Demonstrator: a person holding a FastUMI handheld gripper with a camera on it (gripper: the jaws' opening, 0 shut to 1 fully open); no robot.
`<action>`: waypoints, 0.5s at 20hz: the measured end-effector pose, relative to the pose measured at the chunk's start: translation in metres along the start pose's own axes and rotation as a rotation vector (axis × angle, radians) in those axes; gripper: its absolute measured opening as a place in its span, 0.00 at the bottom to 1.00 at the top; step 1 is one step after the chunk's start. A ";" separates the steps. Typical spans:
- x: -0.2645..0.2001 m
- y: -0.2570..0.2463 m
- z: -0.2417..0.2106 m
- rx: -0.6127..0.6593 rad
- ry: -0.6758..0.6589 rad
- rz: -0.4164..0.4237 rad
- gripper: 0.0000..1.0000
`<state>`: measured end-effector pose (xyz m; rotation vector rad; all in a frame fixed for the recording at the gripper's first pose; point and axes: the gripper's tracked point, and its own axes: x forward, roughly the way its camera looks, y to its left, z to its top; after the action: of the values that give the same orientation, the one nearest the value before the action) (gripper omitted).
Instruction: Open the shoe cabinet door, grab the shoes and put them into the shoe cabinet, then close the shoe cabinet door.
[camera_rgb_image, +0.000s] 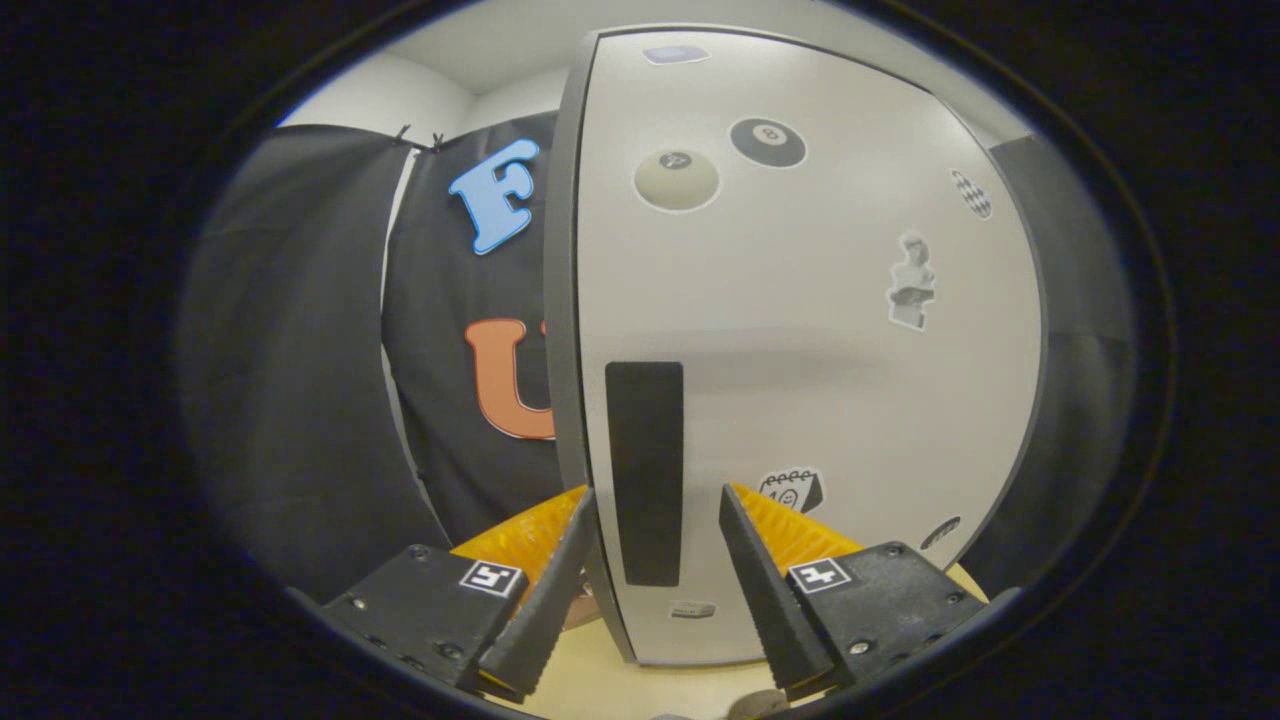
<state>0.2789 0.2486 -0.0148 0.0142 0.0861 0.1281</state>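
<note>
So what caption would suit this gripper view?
Open gripper straddling the dark handle of the sticker-covered shoe cabinet door.

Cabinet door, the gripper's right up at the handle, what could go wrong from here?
The gripper is open, its fingers straddling the black handle strip at the cabinet door edge.
1. The strip looks flat, so the fingers may slip off when pulling.
2. One finger sits past the door's edge and could catch on it as the door swings.

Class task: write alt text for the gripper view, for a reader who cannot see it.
Open gripper, its jaws spread either side of the black handle strip at the edge of a white shoe cabinet door just ahead. Stickers dot the door, and black cloth hangs beside it.
</note>
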 end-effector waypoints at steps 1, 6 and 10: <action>0.004 0.003 -0.002 -0.002 0.004 0.007 0.76; 0.007 -0.003 -0.007 0.001 0.026 -0.007 0.39; -0.003 -0.003 -0.007 0.011 0.040 0.046 0.32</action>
<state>0.2755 0.2450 -0.0220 0.0246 0.1261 0.1741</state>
